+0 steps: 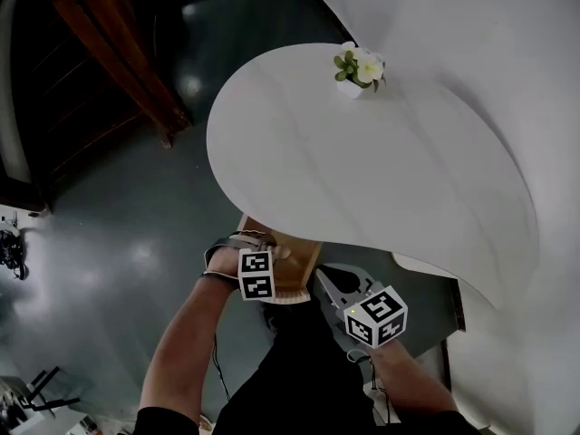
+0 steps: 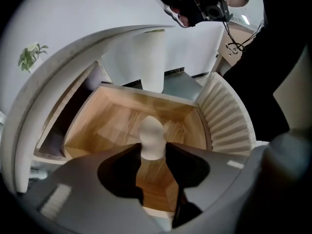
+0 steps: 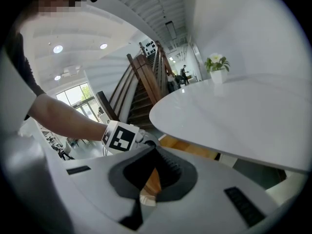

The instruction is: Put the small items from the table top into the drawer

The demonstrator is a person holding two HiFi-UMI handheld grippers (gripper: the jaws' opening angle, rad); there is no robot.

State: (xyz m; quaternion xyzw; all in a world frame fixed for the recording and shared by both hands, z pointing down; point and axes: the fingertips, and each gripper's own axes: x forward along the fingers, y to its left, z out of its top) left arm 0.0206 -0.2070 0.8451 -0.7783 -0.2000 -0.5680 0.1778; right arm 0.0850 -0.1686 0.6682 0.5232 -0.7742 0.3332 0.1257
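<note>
**Head view:** The left gripper (image 1: 265, 263) sits over the open wooden drawer (image 1: 304, 252), which protrudes from under the white table (image 1: 381, 170). The right gripper (image 1: 328, 286) is just beside it, outside the drawer.

**Left gripper view:** The jaws are closed on a small white rounded item (image 2: 151, 133). The item sits at the jaw tips, over the drawer's floor.

**Right gripper view:** The jaw tips meet with nothing between them. The drawer's wood shows beyond them.

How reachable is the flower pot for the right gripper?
Probably yes: the right gripper is empty, jaws together, and the table top between it and the flower pot is bare. The pot stands near the far edge, a long stretch.
</note>
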